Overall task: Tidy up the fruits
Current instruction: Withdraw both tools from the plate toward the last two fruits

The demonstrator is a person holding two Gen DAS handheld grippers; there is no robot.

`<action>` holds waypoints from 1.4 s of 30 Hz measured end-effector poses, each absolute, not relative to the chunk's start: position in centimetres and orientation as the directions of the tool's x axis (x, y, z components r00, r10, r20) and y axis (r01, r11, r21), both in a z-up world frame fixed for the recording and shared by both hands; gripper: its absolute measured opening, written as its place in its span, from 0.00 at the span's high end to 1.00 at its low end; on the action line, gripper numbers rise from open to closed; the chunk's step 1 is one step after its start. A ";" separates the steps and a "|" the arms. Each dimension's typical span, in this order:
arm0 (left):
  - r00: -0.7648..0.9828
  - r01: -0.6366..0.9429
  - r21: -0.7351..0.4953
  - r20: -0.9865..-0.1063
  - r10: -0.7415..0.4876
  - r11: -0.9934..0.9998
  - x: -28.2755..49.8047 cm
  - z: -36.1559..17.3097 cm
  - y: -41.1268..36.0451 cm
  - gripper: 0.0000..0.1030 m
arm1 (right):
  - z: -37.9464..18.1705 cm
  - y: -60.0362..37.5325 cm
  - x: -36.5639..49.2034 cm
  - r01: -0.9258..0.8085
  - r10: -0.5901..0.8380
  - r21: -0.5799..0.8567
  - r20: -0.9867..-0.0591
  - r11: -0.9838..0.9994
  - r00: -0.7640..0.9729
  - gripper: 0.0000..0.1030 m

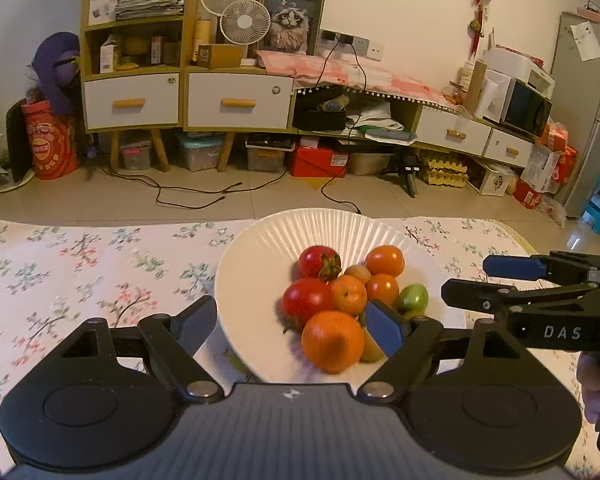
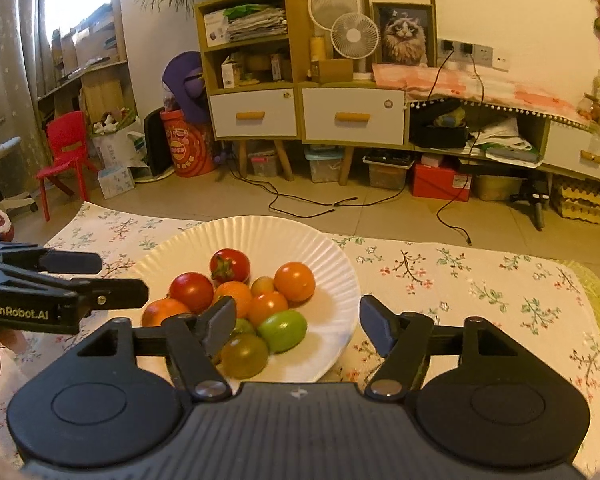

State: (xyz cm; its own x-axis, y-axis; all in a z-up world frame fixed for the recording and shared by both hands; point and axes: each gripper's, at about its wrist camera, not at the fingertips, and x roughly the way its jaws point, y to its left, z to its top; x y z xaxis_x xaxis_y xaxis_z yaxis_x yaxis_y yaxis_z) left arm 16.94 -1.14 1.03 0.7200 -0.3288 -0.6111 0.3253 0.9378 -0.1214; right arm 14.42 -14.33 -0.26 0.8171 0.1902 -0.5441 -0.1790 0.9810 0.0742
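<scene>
A white ribbed paper plate [image 1: 260,248] [image 2: 228,236] on the flowered tablecloth holds a heap of small fruits: red tomatoes [image 1: 307,301] [image 2: 191,291], orange ones [image 1: 333,341] [image 2: 295,281], a green one [image 1: 413,297] [image 2: 282,330] and an olive one [image 2: 245,355]. My left gripper [image 1: 296,326] is open over the plate's near left side, its right finger beside the big orange fruit. My right gripper [image 2: 298,326] is open, its left finger among the fruits, its right finger past the plate's right rim. Each gripper shows in the other's view [image 1: 484,280] [image 2: 108,280]. Neither holds anything.
The flowered tablecloth [image 1: 80,264] [image 2: 480,280] covers the table around the plate. Beyond the table's far edge lie the floor with cables [image 1: 188,196], cabinets [image 1: 140,100] and storage boxes.
</scene>
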 end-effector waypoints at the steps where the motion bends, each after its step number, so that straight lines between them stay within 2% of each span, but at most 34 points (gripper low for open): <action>1: 0.719 0.326 -0.122 -0.612 -0.330 0.937 16.7 1.1 -1.0 0.24 | -0.2 -14.3 14.2 -0.178 0.190 0.074 -0.544 0.981 0.817 0.34; 5: 0.715 0.329 -0.118 -0.617 -0.329 0.937 15.5 1.2 -0.5 0.22 | 0.0 -14.0 13.2 -0.179 0.186 0.067 -0.546 0.982 0.817 0.30; 6: 0.715 0.329 -0.116 -0.618 -0.328 0.937 15.1 1.3 -0.4 0.17 | 0.0 -14.0 13.2 -0.179 0.187 0.069 -0.545 0.981 0.817 0.29; 8: 0.723 0.324 -0.111 -0.611 -0.322 0.939 14.5 1.4 0.0 0.13 | 0.1 -13.8 12.8 -0.182 0.190 0.070 -0.544 0.981 0.817 0.26; 23: 0.693 0.331 -0.087 -0.653 -0.304 0.940 11.3 0.7 2.3 0.06 | -0.7 -11.7 9.3 -0.186 0.190 0.064 -0.562 0.980 0.805 0.06; 37: 0.684 0.301 -0.067 -0.680 -0.265 0.951 9.8 -2.0 4.6 0.05 | -2.8 -9.1 7.4 -0.194 0.171 0.023 -0.583 0.981 0.794 0.01; 42: 0.691 0.312 -0.015 -0.683 -0.237 0.950 10.1 -2.9 5.0 0.05 | -3.8 -7.8 6.7 -0.223 0.177 -0.006 -0.591 0.975 0.787 0.01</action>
